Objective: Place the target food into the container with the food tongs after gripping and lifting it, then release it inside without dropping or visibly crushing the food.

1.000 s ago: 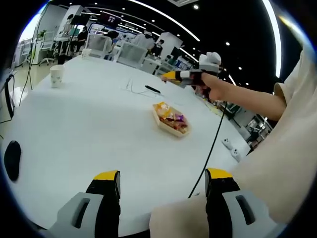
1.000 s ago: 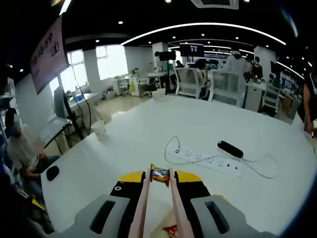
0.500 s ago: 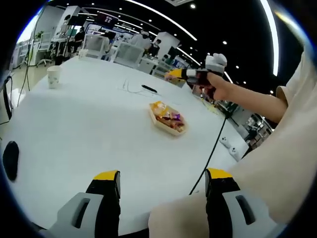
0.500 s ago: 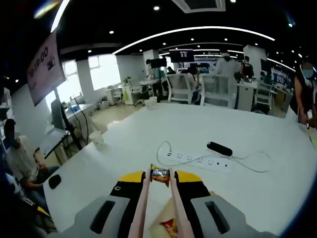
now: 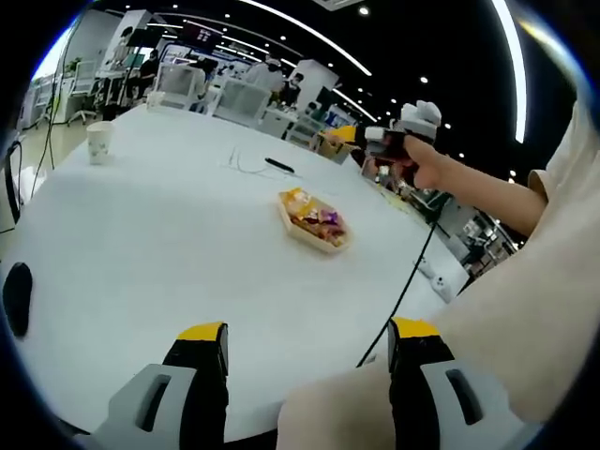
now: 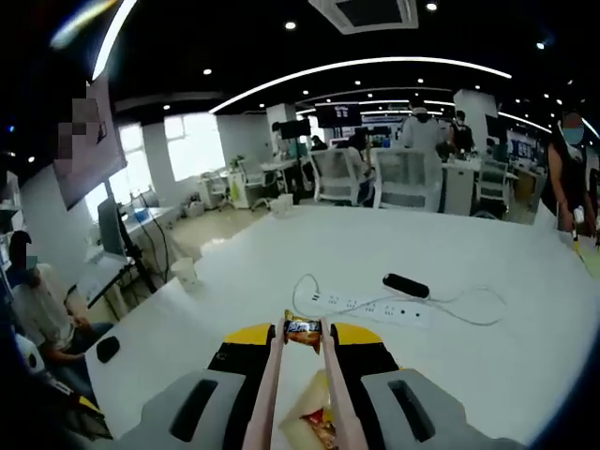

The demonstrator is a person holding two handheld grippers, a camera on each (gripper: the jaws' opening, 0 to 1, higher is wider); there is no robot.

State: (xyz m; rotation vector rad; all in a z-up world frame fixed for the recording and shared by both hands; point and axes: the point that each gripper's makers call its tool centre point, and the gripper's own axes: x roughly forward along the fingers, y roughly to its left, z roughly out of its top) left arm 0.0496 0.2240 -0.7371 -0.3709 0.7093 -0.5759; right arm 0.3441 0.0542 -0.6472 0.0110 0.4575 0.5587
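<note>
An oblong tan container (image 5: pixel 312 221) holding bright wrapped snacks sits mid-table in the left gripper view. My left gripper (image 5: pixel 307 333) is open and holds nothing, low at the near table edge. Beyond the container, a person's hand holds my right gripper (image 5: pixel 386 142) high in the air. In the right gripper view, my right gripper (image 6: pixel 303 336) is shut on pink food tongs (image 6: pixel 270 394). The tong tips pinch a small orange-and-dark wrapped snack (image 6: pixel 304 329). Part of the container (image 6: pixel 315 424) shows below, between the tong arms.
A white power strip (image 6: pixel 377 307) with its cord and a black remote (image 6: pixel 405 284) lie further along the white table (image 5: pixel 159 234). A paper cup (image 5: pixel 97 142) stands far left and a black mouse (image 5: pixel 14 296) lies near the left edge. A black cable (image 5: pixel 405 286) runs down the right side.
The right gripper has risen and drifted right above the table with the snack still pinched in the tongs. More of the container shows beneath the tongs. The left gripper stays open.
</note>
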